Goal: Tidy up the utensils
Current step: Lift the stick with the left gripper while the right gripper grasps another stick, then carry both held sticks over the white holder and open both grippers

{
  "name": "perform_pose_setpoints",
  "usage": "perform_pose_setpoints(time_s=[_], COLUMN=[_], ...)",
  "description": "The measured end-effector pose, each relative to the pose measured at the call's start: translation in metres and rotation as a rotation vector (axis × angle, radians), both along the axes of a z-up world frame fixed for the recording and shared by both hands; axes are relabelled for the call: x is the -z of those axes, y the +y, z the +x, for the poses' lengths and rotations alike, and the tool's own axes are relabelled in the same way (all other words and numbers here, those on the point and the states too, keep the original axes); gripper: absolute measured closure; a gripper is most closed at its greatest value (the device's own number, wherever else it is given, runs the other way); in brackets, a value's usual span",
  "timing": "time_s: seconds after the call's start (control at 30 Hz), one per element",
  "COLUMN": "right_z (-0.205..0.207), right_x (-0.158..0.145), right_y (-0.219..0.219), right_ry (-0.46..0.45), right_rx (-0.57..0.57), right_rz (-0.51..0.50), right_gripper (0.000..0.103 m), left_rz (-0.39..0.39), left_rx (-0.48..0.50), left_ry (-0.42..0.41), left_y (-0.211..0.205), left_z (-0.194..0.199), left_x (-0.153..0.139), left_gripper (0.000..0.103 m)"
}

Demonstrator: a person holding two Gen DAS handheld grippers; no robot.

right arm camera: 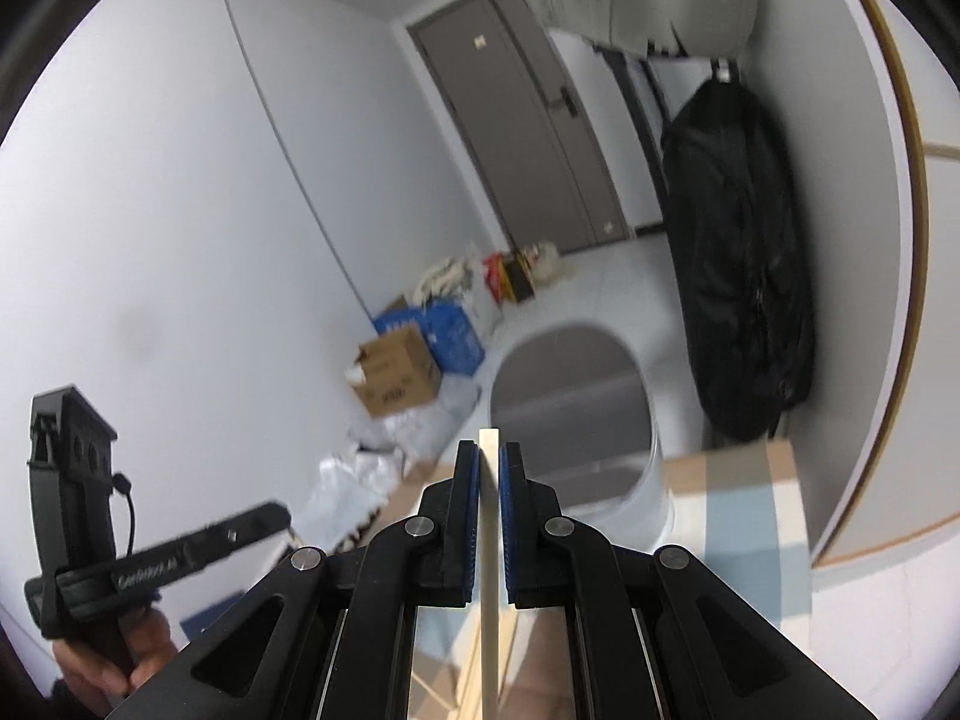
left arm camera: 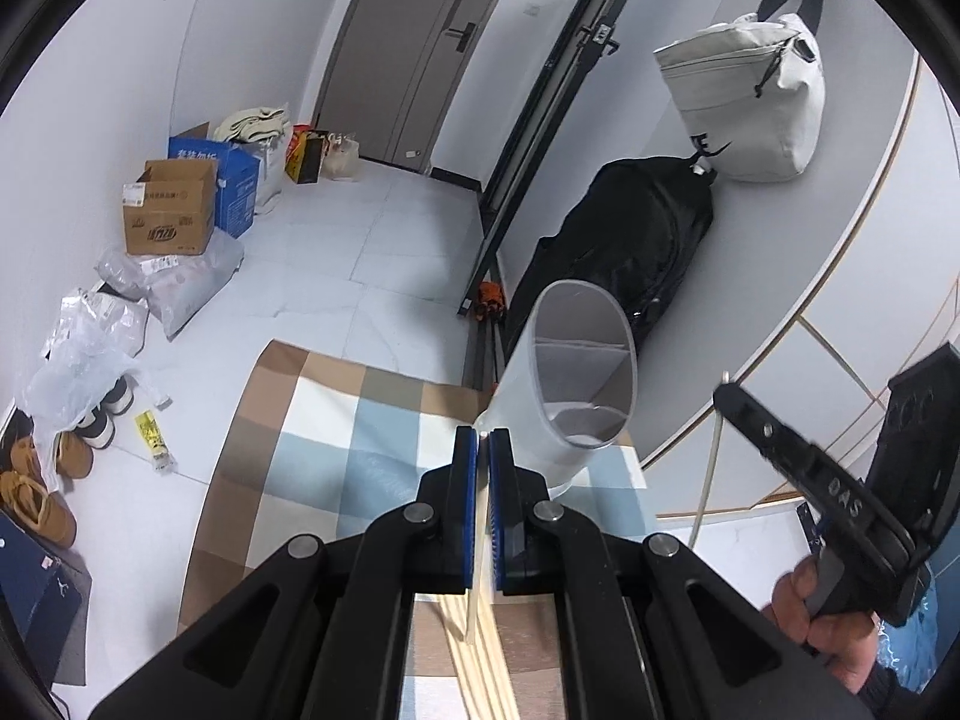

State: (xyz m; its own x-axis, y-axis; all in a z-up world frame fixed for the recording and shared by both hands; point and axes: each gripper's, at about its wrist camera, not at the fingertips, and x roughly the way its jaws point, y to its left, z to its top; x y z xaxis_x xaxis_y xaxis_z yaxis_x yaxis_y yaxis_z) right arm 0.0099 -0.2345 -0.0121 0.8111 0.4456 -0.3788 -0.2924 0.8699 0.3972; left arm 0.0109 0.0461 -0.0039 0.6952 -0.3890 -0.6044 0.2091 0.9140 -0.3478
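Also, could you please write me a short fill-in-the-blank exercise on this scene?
1. The right gripper has its jaws shut on a pale ___.
2. The holder stands on a ___ cloth.
3. Next to the cardboard box is a ___ box.
4. The bag hanging by the door is ___.

Missing words: chopstick; checked; blue; black

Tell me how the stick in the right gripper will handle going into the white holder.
The chopstick looks thin and straight, so it is probably stiff and light. Pinched between the flat pads of the right gripper, its smooth sides may let it slip or pivot. The tall holder might tip if the stick nudges its rim.
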Motion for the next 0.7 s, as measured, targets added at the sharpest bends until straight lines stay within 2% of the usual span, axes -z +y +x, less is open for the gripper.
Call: perform_pose_setpoints(time_s=[0.2, 0.33, 0.5, 0.7], right_z=[0.017, 0.028, 0.050, 0.082], right_x=[-0.035, -0.056, -0.085, -0.111], right_y=[-0.010, -0.016, -0.020, -0.018], right_ry=[-0.098, -0.157, -0.233, -0.318], right_rx=[0.035, 0.052, 0.064, 0.073], right_rz=[0.018, 0.025, 0.030, 0.000], right_gripper=[0.097, 0.097, 0.097, 0.097], left_rz=[0.036, 0.016, 0.013, 0.068], left_rx=[0.037, 0.066, 0.097, 0.118], left_ry=[-0.042, -0.056, -0.123, -0.201], left_y=[-0.017, -0.026, -0.040, -0.059], left_z=[0.004, 0.013, 0.032, 0.064], left_x=[-0.027, -0.050, -0.092, -0.128], left_gripper=[0.103, 0.103, 0.103, 0.103])
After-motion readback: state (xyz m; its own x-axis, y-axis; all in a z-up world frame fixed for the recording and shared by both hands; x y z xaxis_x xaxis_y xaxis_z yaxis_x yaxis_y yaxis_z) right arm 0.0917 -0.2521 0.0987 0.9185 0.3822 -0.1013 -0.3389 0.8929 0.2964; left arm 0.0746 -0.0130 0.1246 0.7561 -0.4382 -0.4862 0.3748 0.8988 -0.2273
